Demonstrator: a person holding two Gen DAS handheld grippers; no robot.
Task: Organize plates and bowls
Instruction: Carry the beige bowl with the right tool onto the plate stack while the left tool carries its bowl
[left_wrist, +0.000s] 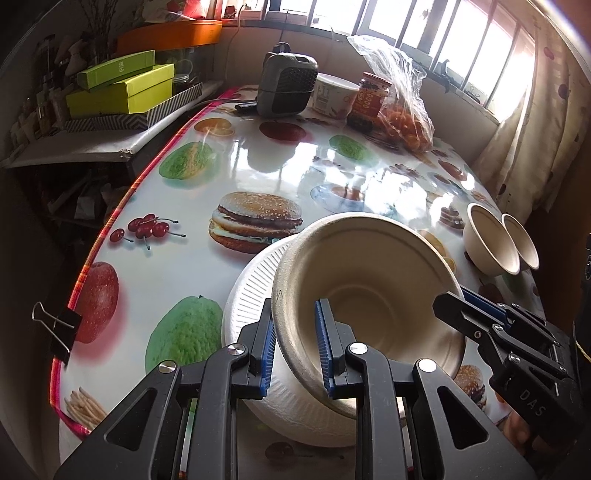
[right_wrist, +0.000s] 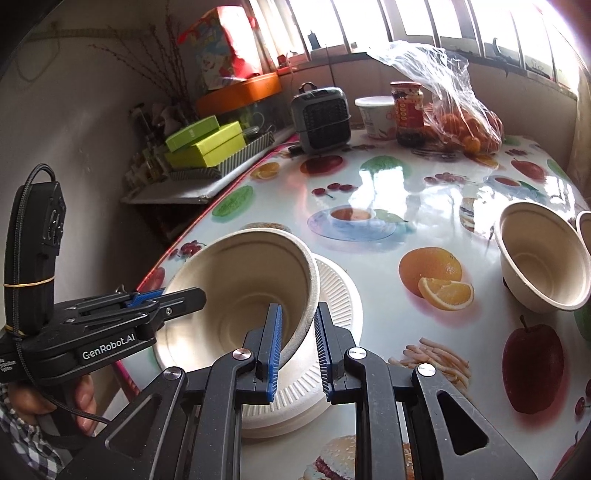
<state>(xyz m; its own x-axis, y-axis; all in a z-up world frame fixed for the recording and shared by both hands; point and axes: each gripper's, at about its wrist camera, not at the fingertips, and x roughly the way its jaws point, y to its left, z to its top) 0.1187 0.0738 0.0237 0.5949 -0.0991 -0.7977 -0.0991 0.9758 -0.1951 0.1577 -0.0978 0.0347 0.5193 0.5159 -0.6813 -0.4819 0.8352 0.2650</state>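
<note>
Our left tongs (left_wrist: 294, 345) are clenched on the near rim of a beige paper bowl (left_wrist: 369, 280), 1 blue pad (left_wrist: 266, 356) outside the wall and the other inside it. Our right tongs (right_wrist: 299, 341) pinch the opposite side of the same bowl's rim in the same way, so we hold it between both tools. The bowl is tilted, its mouth facing up and away from the left camera, and it sits over a white ribbed paper plate (left_wrist: 251, 291) that lies flat on the tabletop (left_wrist: 177, 254); we cannot tell whether the bowl's base touches the plate. In the right wrist view the bowl (right_wrist: 243, 280) covers the plate's left part, and the plate's fluted rim (right_wrist: 334, 291) shows to its right. The tabletop wears a glossy cloth printed with burgers, cherries, apples and oranges. 2 more beige paper bowls (left_wrist: 484, 240) stand upright side by side, well apart from the held one toward the right edge. At the far end we see a small grey heater (left_wrist: 286, 85), a white tub (left_wrist: 334, 96), a red-labelled jar (left_wrist: 369, 101) and a clear bag of oranges (left_wrist: 404, 118). A binder clip (left_wrist: 57, 325) grips the cloth's left edge. A hand (right_wrist: 79, 400) holds the left tool's grip.
</note>
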